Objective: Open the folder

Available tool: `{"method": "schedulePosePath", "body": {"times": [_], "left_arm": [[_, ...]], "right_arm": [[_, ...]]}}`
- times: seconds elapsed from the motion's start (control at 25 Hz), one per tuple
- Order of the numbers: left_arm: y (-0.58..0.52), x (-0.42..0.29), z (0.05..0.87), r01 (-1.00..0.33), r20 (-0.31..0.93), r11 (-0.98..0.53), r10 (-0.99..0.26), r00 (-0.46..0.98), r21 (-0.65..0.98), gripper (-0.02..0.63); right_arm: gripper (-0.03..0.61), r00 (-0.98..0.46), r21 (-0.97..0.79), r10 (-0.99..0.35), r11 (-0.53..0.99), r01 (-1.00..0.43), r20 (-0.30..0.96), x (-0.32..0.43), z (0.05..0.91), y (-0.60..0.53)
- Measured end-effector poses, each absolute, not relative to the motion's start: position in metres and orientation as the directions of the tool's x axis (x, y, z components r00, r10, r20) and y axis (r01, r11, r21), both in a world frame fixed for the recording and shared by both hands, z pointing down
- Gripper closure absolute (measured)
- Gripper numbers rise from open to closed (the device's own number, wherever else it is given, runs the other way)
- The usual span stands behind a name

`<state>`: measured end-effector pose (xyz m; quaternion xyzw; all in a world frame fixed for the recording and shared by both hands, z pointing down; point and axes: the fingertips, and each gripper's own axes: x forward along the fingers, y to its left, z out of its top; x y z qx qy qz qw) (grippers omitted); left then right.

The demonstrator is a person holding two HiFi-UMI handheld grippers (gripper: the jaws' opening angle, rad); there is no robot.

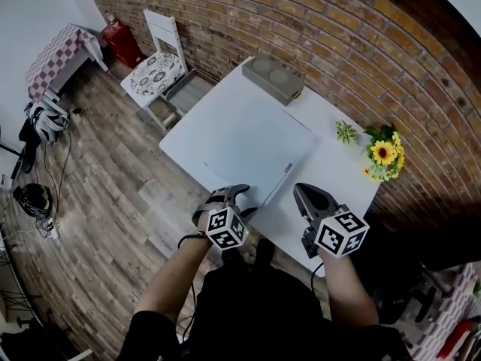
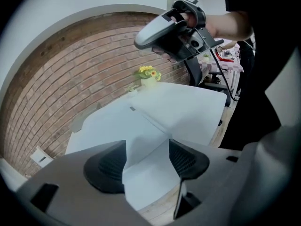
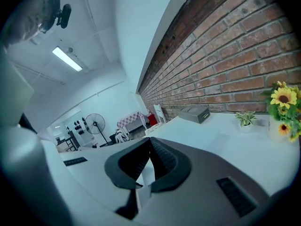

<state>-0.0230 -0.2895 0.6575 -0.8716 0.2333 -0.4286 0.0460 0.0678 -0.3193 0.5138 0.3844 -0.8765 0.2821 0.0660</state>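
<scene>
A white folder lies flat and closed on the white table. My left gripper hovers over the folder's near edge, pointing down at it. In the left gripper view its jaws stand wide open, and the folder shows between the pads without being touched. My right gripper is over the table's near edge, just right of the folder. In its own view the right gripper has its pad tips together with nothing held. The right gripper also shows high in the left gripper view.
A grey box sits at the table's far corner. A sunflower vase and a small green plant stand at the right by the brick wall. A white chair is beyond the table's left side, on wood floor with cables.
</scene>
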Motion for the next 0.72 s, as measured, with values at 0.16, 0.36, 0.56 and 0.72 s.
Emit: {"method": "schedulePosePath", "body": {"times": [0.16, 0.36, 0.56, 0.72], "left_arm": [[-0.29, -0.018, 0.669, -0.328, 0.754, -0.895, -0.436, 0.491, -0.304, 0.33], [-0.287, -0.014, 0.671, -0.282, 0.77, -0.906, -0.418, 0.482, -0.315, 0.389], [-0.288, -0.012, 0.659, -0.273, 0.765, -0.917, -0.394, 0.509, -0.291, 0.495], [-0.289, -0.009, 0.638, -0.337, 0.735, -0.909, -0.401, 0.547, -0.245, 0.569]], "right_arm": [[0.563, -0.702, -0.452, -0.633, 0.548, -0.704, 0.326, 0.073, 0.515, -0.318], [0.563, -0.713, -0.472, -0.631, 0.55, -0.689, 0.306, 0.076, 0.505, -0.32], [0.563, -0.727, -0.485, -0.625, 0.561, -0.671, 0.283, 0.079, 0.497, -0.322], [0.563, -0.732, -0.498, -0.619, 0.556, -0.665, 0.286, 0.08, 0.504, -0.321]]}}
